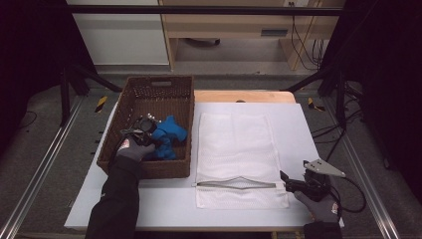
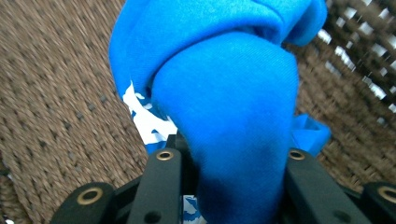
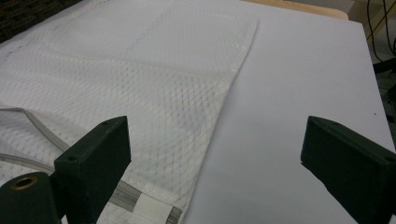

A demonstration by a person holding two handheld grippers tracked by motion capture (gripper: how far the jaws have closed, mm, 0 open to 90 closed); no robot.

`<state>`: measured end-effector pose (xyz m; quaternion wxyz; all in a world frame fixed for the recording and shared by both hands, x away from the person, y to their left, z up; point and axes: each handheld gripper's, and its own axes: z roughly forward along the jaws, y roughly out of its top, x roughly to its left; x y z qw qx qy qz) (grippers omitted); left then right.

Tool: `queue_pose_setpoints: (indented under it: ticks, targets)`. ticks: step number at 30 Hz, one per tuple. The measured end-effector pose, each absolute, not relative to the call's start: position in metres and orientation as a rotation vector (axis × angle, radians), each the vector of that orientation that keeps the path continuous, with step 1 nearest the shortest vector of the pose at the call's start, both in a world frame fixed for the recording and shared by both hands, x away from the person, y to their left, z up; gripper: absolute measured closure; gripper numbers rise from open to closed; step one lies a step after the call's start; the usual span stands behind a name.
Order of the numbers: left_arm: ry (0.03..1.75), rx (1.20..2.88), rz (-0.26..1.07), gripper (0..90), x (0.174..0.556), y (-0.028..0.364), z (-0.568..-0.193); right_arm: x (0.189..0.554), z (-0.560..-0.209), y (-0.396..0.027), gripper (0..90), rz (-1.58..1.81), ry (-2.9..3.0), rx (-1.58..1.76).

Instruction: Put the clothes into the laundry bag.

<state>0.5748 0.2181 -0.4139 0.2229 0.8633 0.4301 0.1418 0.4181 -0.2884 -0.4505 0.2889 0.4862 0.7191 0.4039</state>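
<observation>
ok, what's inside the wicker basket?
The wicker basket holds a bunched blue garment with a white-and-blue printed patch under one fold. The left gripper has its fingers either side of it. Anything beneath the cloth is covered.

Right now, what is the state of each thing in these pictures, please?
blue garment: bunched up inside the basket, gripped.
wicker basket: upright on the table.
mesh laundry bag: flat, zipper partly open.
left gripper: shut on the blue garment.
right gripper: open, holding nothing.
</observation>
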Motion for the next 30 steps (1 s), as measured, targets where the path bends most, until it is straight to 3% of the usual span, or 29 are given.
queue_pose_setpoints:
  ticks: [13,30]
  targets:
    - [1.19,2.065,0.515,71.9,0.566,0.235,-0.388,0.418,-0.451,-0.29,8.7,1.076,1.912,1.302]
    - [1.12,1.871,0.637,73.3,0.549,0.242,-0.35,0.418,-0.452,-0.291,8.4,1.074,1.909,1.303]
